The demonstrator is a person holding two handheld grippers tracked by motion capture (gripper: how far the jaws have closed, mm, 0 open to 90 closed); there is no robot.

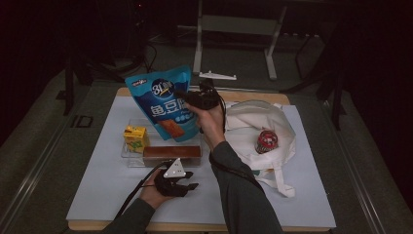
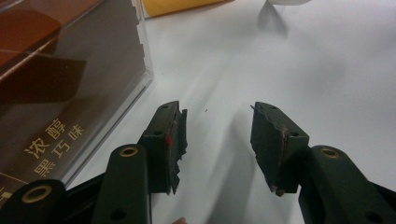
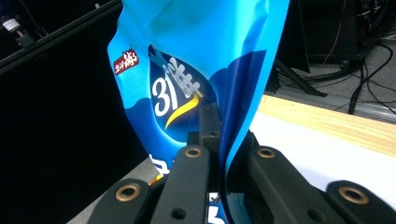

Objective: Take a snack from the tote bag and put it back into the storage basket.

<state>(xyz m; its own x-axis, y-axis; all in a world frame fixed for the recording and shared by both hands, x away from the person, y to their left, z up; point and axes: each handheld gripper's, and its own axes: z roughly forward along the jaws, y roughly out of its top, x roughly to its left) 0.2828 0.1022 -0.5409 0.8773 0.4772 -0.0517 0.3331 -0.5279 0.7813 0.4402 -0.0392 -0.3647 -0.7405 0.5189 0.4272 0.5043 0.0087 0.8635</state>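
Above the far middle of the table, my right gripper is pinching the blue snack pouch by its right edge, the jaws pressed together on a fold of film, as the right gripper view shows. The pouch is hanging upright in the air, over the far side of the clear tray, just left of the white tote bag.

I am judging the pouch as light and soft: the film is glossy and creasing under the pinch, so it is likely to slip or swing if I am gripping only a thin edge. A hold on the sealed side seam or the top seal should be firmer than one on the puffed middle, and whatever is inside could crush.

At the near left, my left gripper is resting low on the white mat, its jaws spread with nothing between them, just beside the brown chocolate box in the tray. A yellow drink carton is standing at the tray's left end, and a red packet is lying in the tote's mouth.
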